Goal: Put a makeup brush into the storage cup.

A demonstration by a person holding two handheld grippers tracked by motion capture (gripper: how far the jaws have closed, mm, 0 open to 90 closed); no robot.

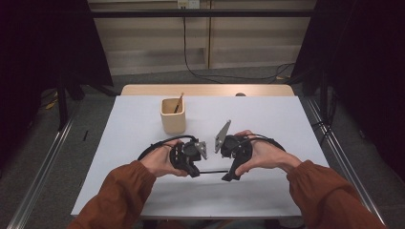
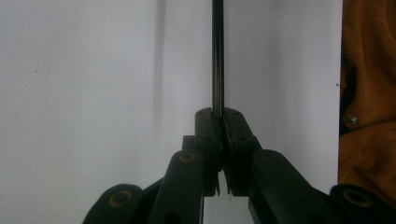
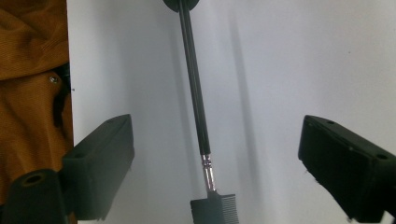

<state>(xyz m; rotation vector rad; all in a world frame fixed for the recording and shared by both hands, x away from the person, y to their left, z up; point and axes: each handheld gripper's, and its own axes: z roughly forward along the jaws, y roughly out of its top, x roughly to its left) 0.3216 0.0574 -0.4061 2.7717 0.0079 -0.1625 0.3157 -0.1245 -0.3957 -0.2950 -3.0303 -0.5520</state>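
A thin black-handled brush (image 3: 194,79) with a metal ferrule and a small comb head (image 3: 215,210) is held level above the white table between my two grippers. My left gripper (image 2: 219,114) is shut on the far end of the black handle (image 2: 217,56), which runs straight away from its jaws. My right gripper (image 3: 215,128) stands wide open, its pads well clear of the handle on either side, with the comb head low between them. In the high view the left gripper (image 1: 195,171) and right gripper (image 1: 230,172) face each other near the table's front, joined by the brush (image 1: 212,171).
A beige cup (image 1: 172,119) with a thin wooden stick (image 1: 179,102) in it stands on the white table cover (image 1: 267,124) just beyond the grippers. Orange sleeves (image 1: 119,191) come in from the bottom. Metal rails run along both sides of the table.
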